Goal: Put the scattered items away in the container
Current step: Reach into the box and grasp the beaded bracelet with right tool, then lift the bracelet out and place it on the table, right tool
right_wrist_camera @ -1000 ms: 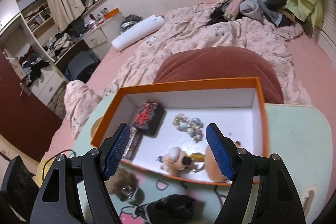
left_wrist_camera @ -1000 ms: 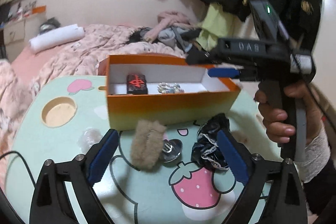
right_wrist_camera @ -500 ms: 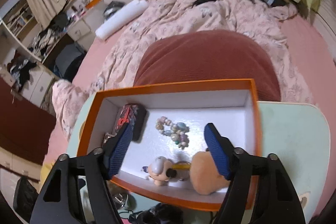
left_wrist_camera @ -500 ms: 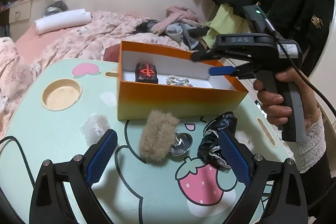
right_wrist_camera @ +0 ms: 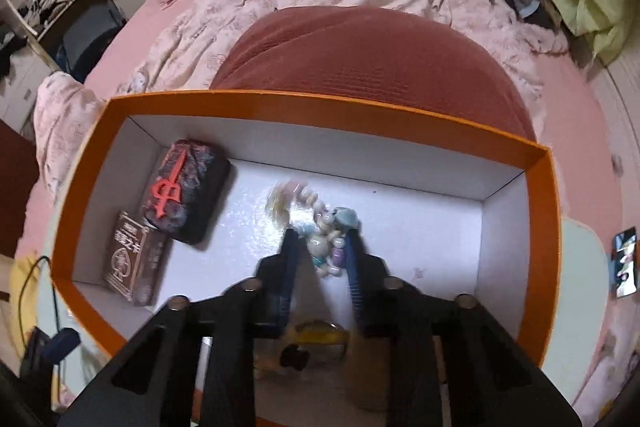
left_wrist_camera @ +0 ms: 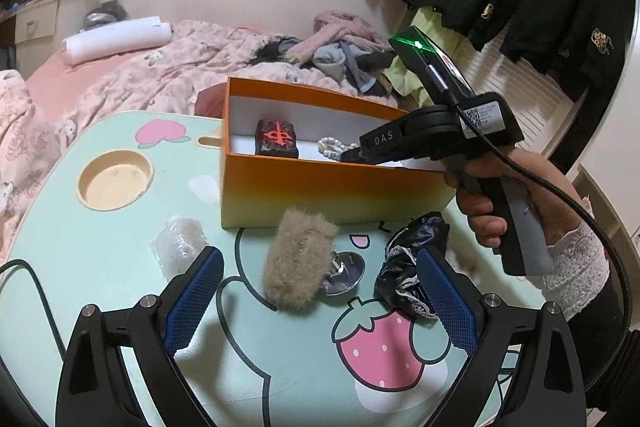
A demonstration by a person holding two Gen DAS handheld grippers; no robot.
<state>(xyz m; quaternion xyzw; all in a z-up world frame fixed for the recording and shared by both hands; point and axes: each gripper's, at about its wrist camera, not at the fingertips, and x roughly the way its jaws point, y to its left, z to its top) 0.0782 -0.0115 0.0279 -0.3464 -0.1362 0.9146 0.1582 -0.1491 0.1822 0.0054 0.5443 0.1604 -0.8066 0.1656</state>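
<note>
While the right gripper (right_wrist_camera: pixel 320 251) reaches down inside the orange box (right_wrist_camera: pixel 280 101), its jaws are closing on the bead bracelet (right_wrist_camera: pixel 326 247), which sits between the two blue pads on the box's white floor; the beads are blurred, and the pads look to be at their sides, though firm contact cannot be told. Left of the bracelet in the box lies a dark block with a red character (right_wrist_camera: pixel 186 197), and just nearer than that block a brown patterned packet (right_wrist_camera: pixel 134 261) leans against the box's left wall. Under the gripper's frame, at the box's near wall, a yellow ring and part of a small plush show dimly.

In the left wrist view the box (left_wrist_camera: pixel 312 187) stands on a mint-green table (left_wrist_camera: pixel 100 267) printed with a strawberry. In front of the box's near wall lie the items not yet put away: a tan furry piece (left_wrist_camera: pixel 298 263), a shiny metal disc (left_wrist_camera: pixel 344 273) touching its right side, a black lace-trimmed scrunchie (left_wrist_camera: pixel 412 267) to the right, and a clear crinkled wrapper (left_wrist_camera: pixel 180 243) to the left. The left gripper (left_wrist_camera: pixel 320 303) hangs over these with its jaws spread wide, holding nothing. Right of the box a hand (left_wrist_camera: pixel 516 199) grips the right tool's handle. Behind the box spreads a pink bed.
</note>
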